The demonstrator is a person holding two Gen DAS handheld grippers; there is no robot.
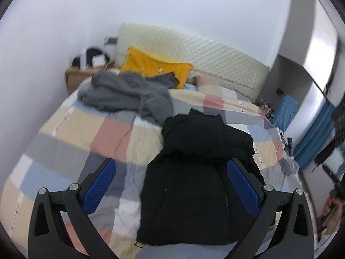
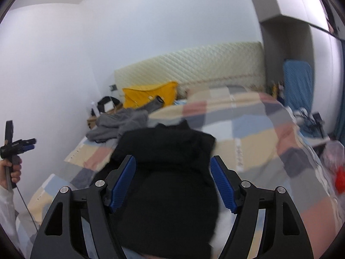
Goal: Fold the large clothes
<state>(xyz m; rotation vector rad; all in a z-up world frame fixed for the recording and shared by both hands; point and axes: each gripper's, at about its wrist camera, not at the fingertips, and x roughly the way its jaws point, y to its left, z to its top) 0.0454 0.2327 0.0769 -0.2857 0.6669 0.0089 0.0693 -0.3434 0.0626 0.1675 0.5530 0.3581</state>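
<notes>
Two garments lie on one bed covered by one checked pastel patchwork quilt: one black folded heavy jacket at 6 o'clock and one grey crumpled fleece garment at 11 o'clock. One yellow fabric cushion at 12 o'clock; one cream quilted headboard behind it. One brown wooden bedside stand at 10 o'clock.

A home bedroom; checked bedspread, padded headboard, yellow pillow.
</notes>
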